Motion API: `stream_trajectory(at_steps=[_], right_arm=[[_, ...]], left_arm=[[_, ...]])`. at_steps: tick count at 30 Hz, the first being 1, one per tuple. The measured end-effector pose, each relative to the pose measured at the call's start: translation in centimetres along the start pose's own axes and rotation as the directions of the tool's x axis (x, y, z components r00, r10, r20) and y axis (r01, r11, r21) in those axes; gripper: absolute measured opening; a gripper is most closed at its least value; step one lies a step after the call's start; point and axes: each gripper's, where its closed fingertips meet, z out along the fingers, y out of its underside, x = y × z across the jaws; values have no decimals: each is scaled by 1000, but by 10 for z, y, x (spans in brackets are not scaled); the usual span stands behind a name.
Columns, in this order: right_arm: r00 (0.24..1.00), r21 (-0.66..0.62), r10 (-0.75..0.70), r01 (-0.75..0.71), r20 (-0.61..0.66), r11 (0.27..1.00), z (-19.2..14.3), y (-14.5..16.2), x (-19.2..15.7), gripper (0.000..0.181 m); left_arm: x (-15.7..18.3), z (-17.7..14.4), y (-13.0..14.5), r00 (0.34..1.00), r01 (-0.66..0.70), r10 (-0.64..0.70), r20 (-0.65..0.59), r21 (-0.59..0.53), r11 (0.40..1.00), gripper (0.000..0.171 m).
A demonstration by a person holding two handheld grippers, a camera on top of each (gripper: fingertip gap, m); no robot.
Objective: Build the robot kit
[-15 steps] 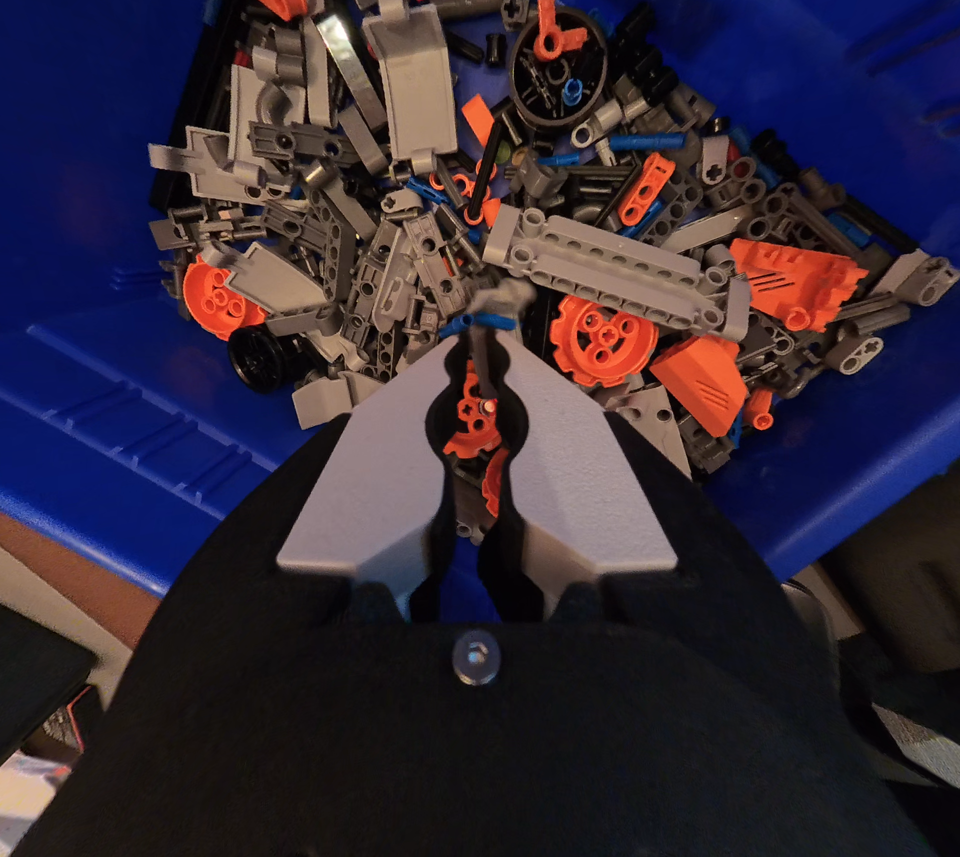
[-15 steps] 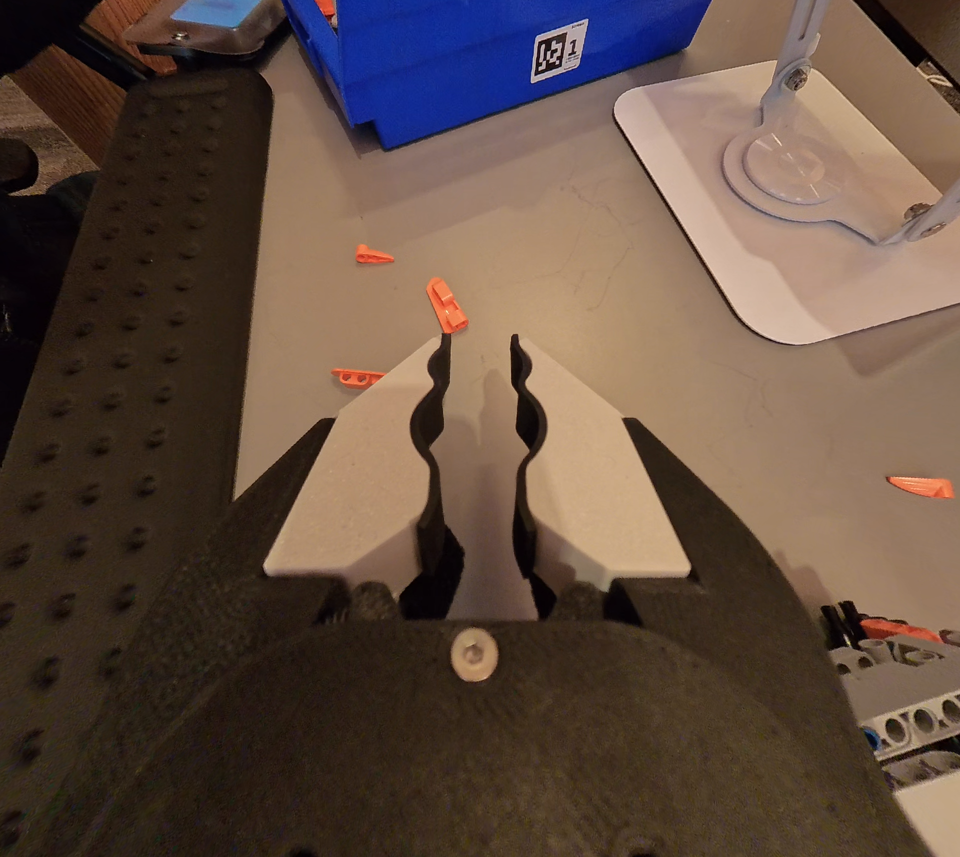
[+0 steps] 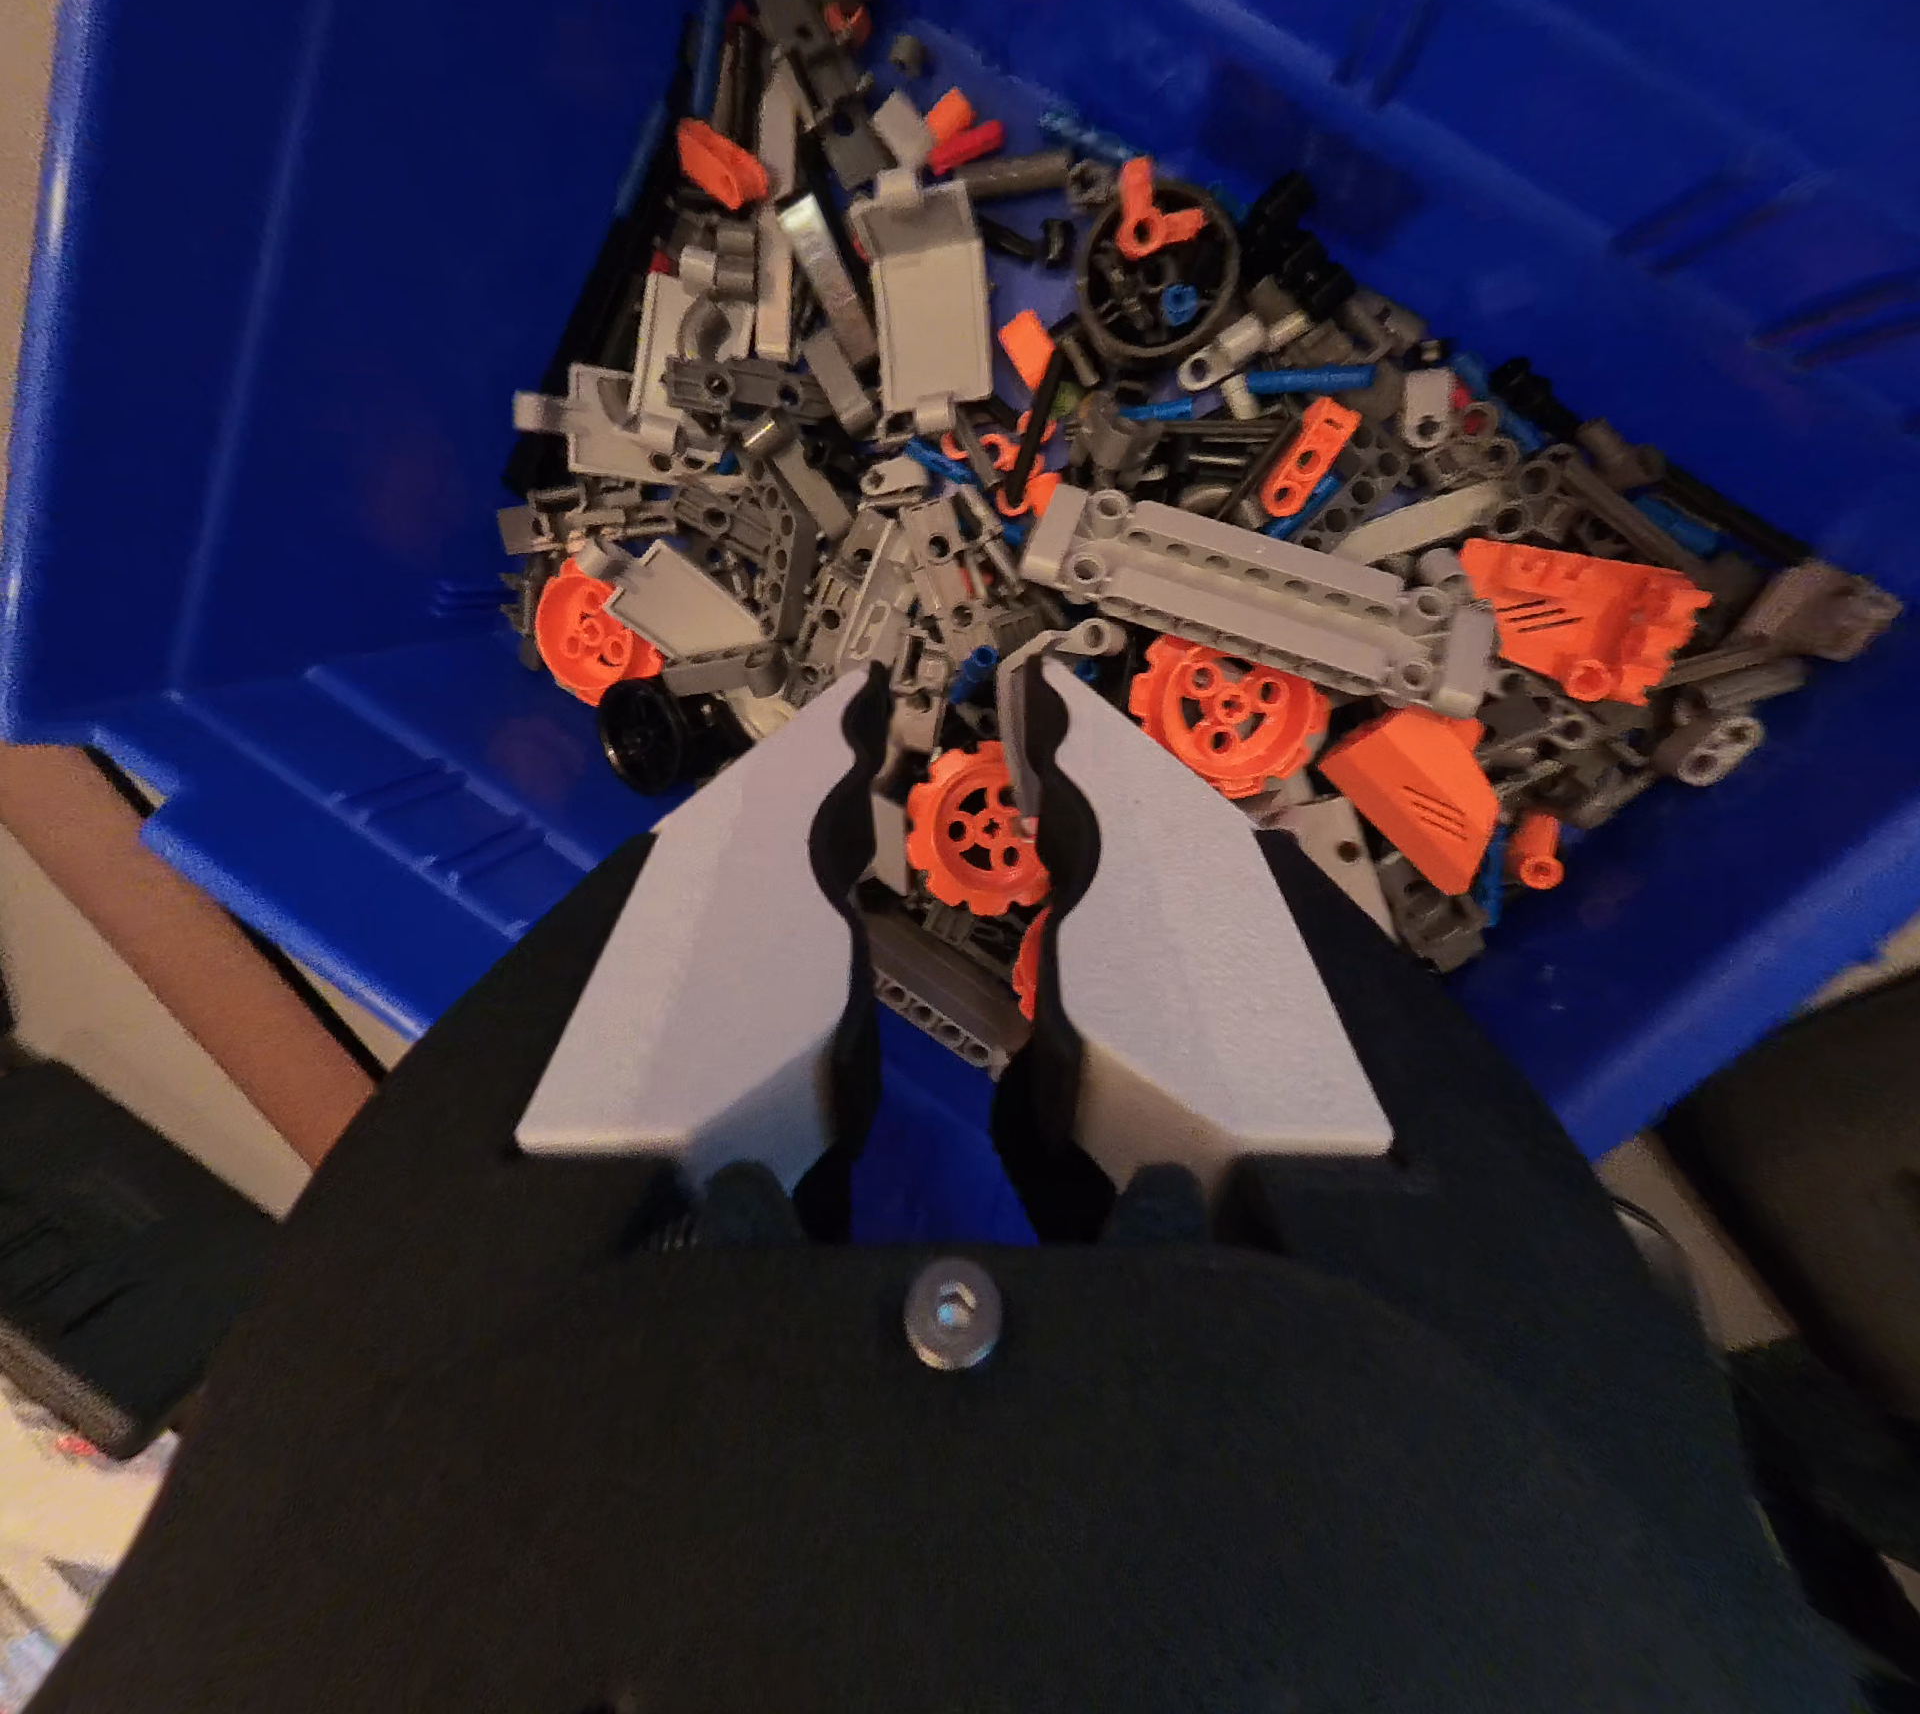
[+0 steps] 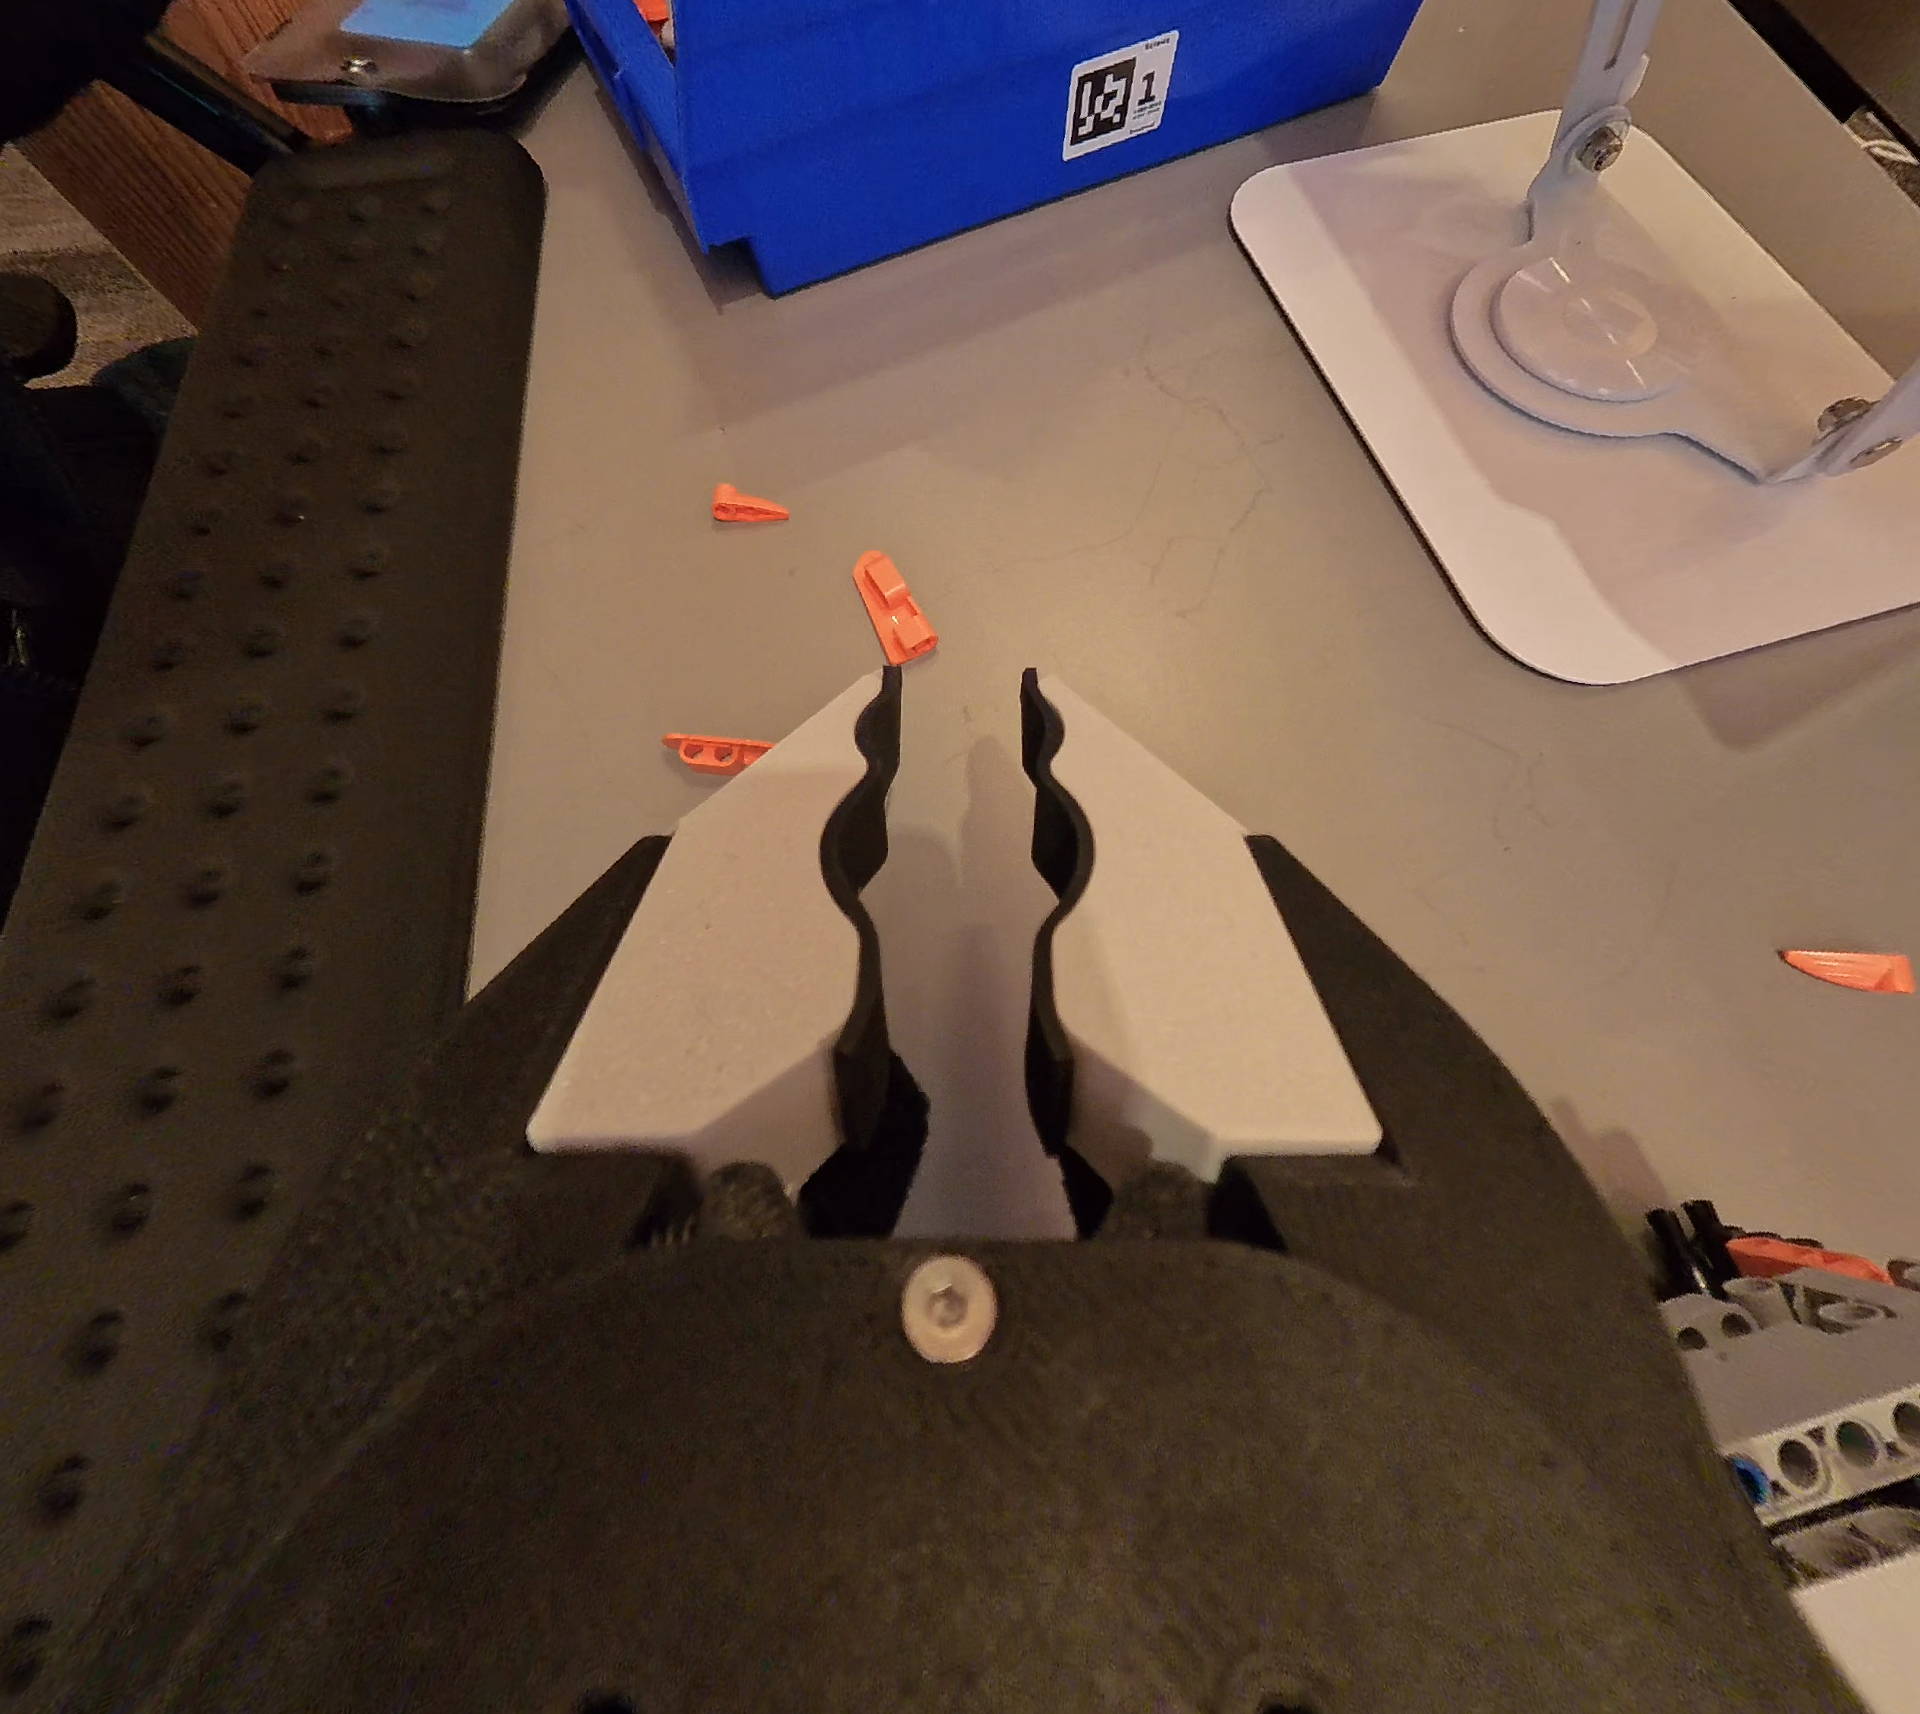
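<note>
**Both grippers gaping, left over the parts bin**

The grey table (image 4: pixel 1039 438) carries a blue bin (image 4: pixel 1039 2), a black studded mat (image 4: pixel 260 625) along the left and a white stand base (image 4: pixel 1455 521) to the right. Inside the bin (image 3: pixel 312 314) lies a heap of grey, black, blue and orange parts.

The left gripper (image 3: pixel 951 688) hangs over that heap, jaws apart. A thin grey bent piece (image 3: pixel 1023 729) lies against its right finger; whether it is gripped cannot be told. An orange gear (image 3: pixel 977 828) shows between the fingers below, and a long grey beam (image 3: pixel 1247 594) lies just beyond.

The right gripper (image 4: pixel 961 677) sits low over bare table, jaws apart and empty. An orange piece (image 4: pixel 891 592) lies just beyond its left fingertip, two more (image 4: pixel 748 506) (image 4: pixel 715 748) near to the left, and another (image 4: pixel 1849 970) well apart to the right.
</note>
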Motion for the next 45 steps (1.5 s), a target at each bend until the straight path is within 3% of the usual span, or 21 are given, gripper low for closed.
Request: stream_trajectory(at_steps=[3, 5, 13, 22, 28, 36, 39, 45], right_arm=[[1000, 1, 3, -3, 1, 1000, 0, 0, 0, 21], [1000, 0, 2, -2, 3, 1000, 0, 0, 0, 21], [1000, 3, 1, -1, 2, 1000, 0, -1, -1, 21], [1000, 3, 5, -5, 4, 1000, 0, 0, 0, 21], [1000, 2, 7, -7, 5, 1000, 0, 0, 0, 21], [1000, 5, 10, -10, 6, 1000, 0, 0, 0, 20], [1000, 2, 12, -12, 9, 1000, 1, 1, 0, 21], [1000, -4, 19, -19, 10, 1000, 2, 4, 1, 21]], left_arm=[[25, -6, -3, 993, -51, 51, -105, 10, 999, 6], [30, 2, 7, 988, -71, 63, -138, -55, 996, 6], [23, 22, 17, 988, -63, 46, -146, -118, 991, 6], [32, 25, 14, 970, -84, 59, -234, -100, 991, 8], [36, 30, 14, 971, -115, 86, -224, -120, 986, 0], [20, 23, 11, 984, -50, 35, -173, -80, 996, 0], [27, 17, 7, 973, -59, 49, -225, -38, 998, 0], [32, 25, 17, 970, -115, 87, -226, -116, 987, 2]])
